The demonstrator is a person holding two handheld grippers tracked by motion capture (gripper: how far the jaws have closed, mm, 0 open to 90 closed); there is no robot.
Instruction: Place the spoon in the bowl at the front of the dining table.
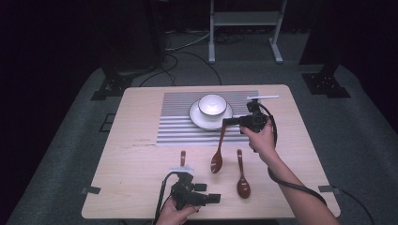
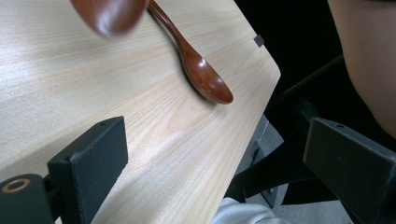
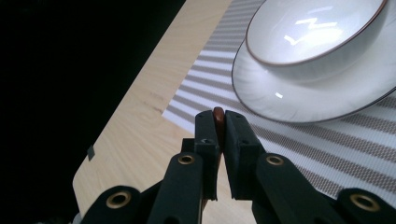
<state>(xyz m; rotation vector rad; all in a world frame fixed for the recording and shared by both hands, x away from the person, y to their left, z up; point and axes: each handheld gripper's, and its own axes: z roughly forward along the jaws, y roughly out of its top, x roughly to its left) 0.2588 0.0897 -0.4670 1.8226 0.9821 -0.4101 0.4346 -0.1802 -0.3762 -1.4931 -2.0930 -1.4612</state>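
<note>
The right tool (image 1: 228, 121) is clamped on the handle tip of a brown wooden spoon (image 1: 218, 152), and you can see it clearly in the right gripper view: the two black jaws are pinched together with a sliver of reddish-brown handle end (image 3: 218, 122) poking up between them. In the high view that spoon hangs down from the tool with its bowl lowest, above the tabletop (image 1: 141, 187), tilted a bit rather than dead vertical.

Just past the right tool's jaws sits a white bowl (image 3: 314, 29) with a thin brown rim, stacked on a white plate (image 3: 322, 95), and both rest on a grey-and-white striped placemat (image 3: 355, 154).

The left tool (image 1: 213, 198) is held low near the tabletop's near edge, jaws spread wide apart with nothing between them. From its own camera, a second spoon (image 2: 198, 70) lies flat on the wood ahead of the jaws, bowl facing up and close to the tabletop edge. The blurry brown shape at the top of that view is the hanging spoon's bowl.

There's also a third spoon handle (image 1: 182, 157) lying on the tabletop just beyond the left tool, partly hidden by it.
</note>
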